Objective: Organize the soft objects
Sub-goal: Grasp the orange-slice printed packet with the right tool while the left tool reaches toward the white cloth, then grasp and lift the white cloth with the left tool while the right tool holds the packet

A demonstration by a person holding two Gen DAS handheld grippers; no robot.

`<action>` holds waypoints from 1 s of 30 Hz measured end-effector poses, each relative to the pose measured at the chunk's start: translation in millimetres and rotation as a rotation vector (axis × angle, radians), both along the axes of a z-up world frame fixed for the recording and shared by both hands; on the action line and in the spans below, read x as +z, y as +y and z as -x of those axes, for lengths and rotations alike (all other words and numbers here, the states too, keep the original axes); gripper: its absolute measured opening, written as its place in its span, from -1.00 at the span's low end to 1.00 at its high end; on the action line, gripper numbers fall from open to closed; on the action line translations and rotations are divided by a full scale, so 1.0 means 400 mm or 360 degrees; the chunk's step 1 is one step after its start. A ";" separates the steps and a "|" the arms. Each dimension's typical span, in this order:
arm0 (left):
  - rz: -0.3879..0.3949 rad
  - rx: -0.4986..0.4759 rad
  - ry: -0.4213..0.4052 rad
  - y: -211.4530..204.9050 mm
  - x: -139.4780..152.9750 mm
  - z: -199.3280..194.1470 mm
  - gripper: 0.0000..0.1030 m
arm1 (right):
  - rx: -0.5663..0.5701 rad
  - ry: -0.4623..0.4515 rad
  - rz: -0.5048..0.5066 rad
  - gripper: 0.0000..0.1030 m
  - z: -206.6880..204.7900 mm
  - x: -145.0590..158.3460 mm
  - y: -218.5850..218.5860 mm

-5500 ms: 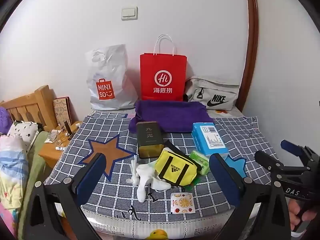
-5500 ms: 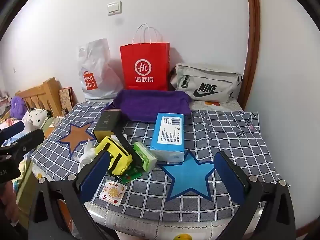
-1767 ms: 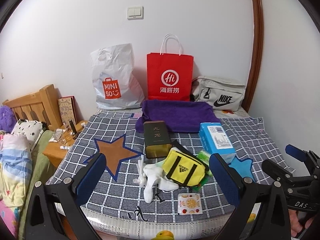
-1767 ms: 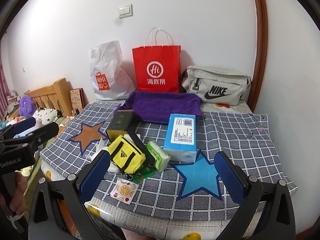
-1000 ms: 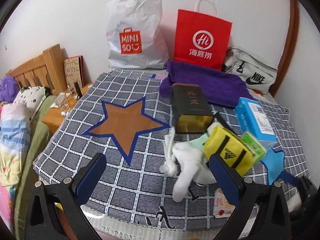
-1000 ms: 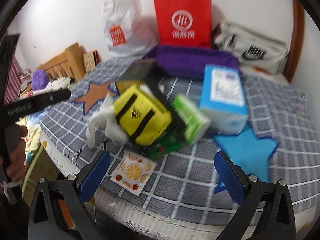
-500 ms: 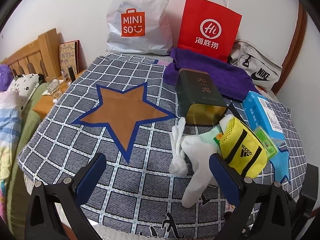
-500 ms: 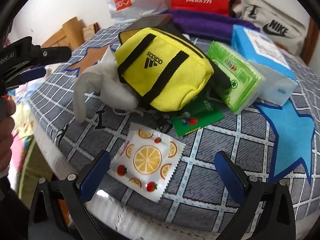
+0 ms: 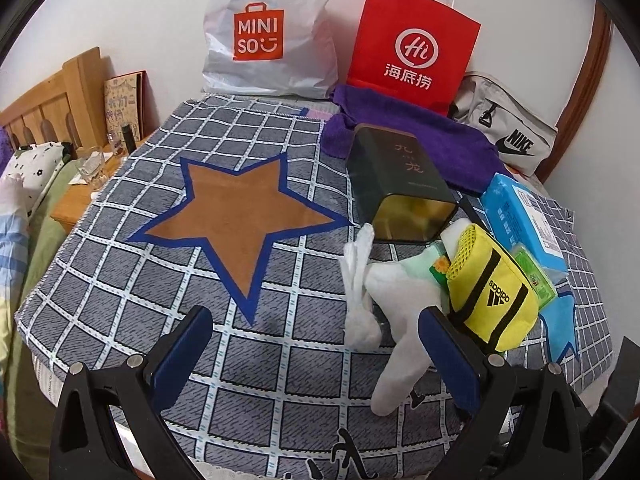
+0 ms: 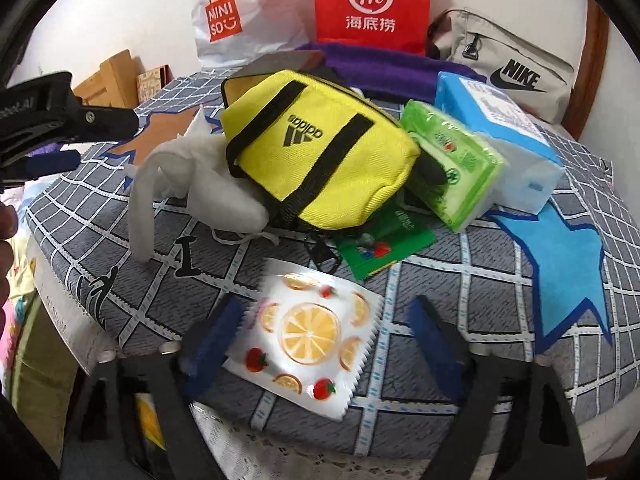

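A pile lies on the checked bed cover (image 9: 120, 264): a yellow Adidas pouch (image 10: 320, 148), white socks (image 10: 208, 196), a green tissue pack (image 10: 452, 160), a blue tissue box (image 10: 496, 120) and a fruit-print sachet (image 10: 312, 328). My right gripper (image 10: 324, 328) is open, its fingers either side of the sachet, not clamped. My left gripper (image 9: 312, 352) is open and empty above the cover; its right finger (image 9: 448, 352) is next to the white socks (image 9: 404, 304) and the yellow pouch (image 9: 492, 304). The left gripper also shows at the left of the right wrist view (image 10: 60, 128).
A dark tin (image 9: 400, 184) lies behind the pile on a purple towel (image 9: 420, 136). A Miniso bag (image 9: 264, 32), a red paper bag (image 9: 412, 44) and a grey Nike bag (image 9: 508, 136) stand by the wall. A wooden nightstand (image 9: 76, 196) is left of the bed.
My right gripper has dropped lower and forward, so its fingers now straddle the fruit-print sachet and stand closer together. My left gripper has moved closer to the socks.
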State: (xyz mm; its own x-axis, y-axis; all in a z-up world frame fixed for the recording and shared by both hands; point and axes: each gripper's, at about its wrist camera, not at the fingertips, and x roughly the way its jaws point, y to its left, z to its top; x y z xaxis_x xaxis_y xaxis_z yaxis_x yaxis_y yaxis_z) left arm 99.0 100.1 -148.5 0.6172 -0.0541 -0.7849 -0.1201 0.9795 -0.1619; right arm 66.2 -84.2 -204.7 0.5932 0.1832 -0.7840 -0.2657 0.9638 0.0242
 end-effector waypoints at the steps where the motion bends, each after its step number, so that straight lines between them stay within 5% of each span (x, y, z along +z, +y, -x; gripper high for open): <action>1: -0.0003 0.0000 0.0003 -0.002 -0.002 -0.002 1.00 | 0.0000 -0.0006 -0.0003 0.26 0.003 0.002 -0.007; 3: -0.0007 -0.0006 0.0009 -0.006 -0.005 -0.004 1.00 | -0.0004 -0.0015 -0.0019 -0.03 0.003 0.005 -0.027; 12: 0.0028 -0.0112 -0.0011 -0.037 -0.010 -0.014 0.99 | 0.0014 0.0036 -0.0225 -0.62 -0.028 0.015 -0.107; 24: 0.0111 -0.0272 0.0065 -0.092 -0.059 -0.057 0.47 | -0.0049 0.0034 -0.0300 -0.74 -0.053 0.045 -0.204; 28: 0.0030 -0.0304 0.0084 -0.114 -0.067 -0.066 -0.15 | -0.0081 0.0006 -0.0290 -0.75 -0.063 0.058 -0.234; 30: 0.0015 -0.0305 0.0073 -0.109 -0.059 -0.065 -0.23 | -0.0089 0.0005 -0.0302 -0.75 -0.068 0.061 -0.247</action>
State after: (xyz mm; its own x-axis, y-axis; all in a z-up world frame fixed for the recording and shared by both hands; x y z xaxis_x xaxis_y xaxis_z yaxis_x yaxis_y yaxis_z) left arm 125.2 56.6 -172.1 0.5585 -0.1747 -0.8109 0.0612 0.9836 -0.1697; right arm 93.6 -182.9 -180.2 0.6040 0.2949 -0.7404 -0.2117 0.9550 0.2077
